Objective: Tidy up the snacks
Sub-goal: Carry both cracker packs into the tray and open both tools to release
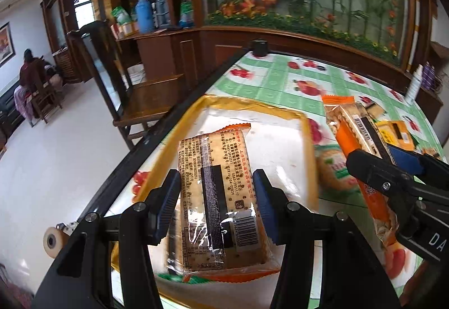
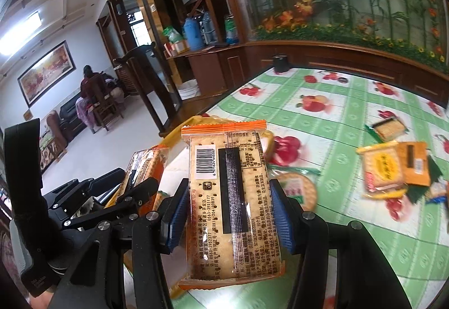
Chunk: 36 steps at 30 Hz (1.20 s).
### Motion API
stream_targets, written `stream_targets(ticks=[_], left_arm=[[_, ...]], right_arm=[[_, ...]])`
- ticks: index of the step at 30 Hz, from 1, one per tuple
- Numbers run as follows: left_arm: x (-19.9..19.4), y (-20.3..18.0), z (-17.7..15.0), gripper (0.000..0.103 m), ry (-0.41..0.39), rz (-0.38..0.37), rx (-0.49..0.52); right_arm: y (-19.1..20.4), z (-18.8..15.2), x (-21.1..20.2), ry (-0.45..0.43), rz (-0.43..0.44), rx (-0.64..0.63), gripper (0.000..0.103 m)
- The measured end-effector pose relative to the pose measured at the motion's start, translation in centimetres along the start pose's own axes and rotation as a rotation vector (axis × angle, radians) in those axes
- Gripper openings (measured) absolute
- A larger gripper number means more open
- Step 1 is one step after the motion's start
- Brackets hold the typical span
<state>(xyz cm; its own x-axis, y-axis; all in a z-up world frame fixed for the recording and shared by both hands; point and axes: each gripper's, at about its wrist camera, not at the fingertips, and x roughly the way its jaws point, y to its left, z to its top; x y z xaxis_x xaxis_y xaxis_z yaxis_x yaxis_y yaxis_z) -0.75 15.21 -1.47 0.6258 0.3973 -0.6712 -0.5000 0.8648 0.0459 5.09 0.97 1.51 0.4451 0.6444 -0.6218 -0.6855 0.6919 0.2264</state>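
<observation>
My left gripper [image 1: 217,205] is shut on an orange-edged cracker packet [image 1: 217,196] and holds it over a yellow-rimmed white tray [image 1: 252,106] at the table's left edge. My right gripper [image 2: 228,217] is shut on a second orange cracker packet [image 2: 228,196] and holds it just right of the tray. In the left wrist view the right gripper [image 1: 393,165] and its packet [image 1: 356,134] show at the right. In the right wrist view the left gripper [image 2: 134,191] and its packet [image 2: 146,168] show at the lower left.
A round green-labelled biscuit pack [image 2: 294,191] lies on the fruit-print tablecloth [image 2: 336,101] beside the tray. Several loose yellow and green snack packets [image 2: 393,165] lie to the right. A wooden chair [image 1: 134,90] stands by the table's left edge. A black cylinder [image 1: 258,47] stands at the far corner.
</observation>
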Motion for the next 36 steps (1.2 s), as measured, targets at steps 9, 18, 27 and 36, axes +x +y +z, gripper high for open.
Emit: stream_targets(ticks=[9, 18, 27, 36], left_arm=[[4.0, 2.7, 1.0, 0.052, 0.064, 0.044, -0.042], [5.9, 3.1, 1.5, 0.052, 0.094, 0.078, -0.024], [6.6, 2.2, 2.0, 0.053, 0.116, 0.112, 0.027], [6.9, 1.7, 2.1, 0.080, 0.158, 0.128, 0.043]], right_arm=[[1.8, 1.5, 5.4, 0.061, 0.037, -0.019, 0.055], [1.2, 2.0, 10.6, 0.137, 0.049, -0.008, 0.055], [0.6, 2.5, 12.6, 0.156, 0.047, -0.012, 0.046], [-0.2, 2.4, 11.5, 0.142, 0.041, -0.003, 0.047]])
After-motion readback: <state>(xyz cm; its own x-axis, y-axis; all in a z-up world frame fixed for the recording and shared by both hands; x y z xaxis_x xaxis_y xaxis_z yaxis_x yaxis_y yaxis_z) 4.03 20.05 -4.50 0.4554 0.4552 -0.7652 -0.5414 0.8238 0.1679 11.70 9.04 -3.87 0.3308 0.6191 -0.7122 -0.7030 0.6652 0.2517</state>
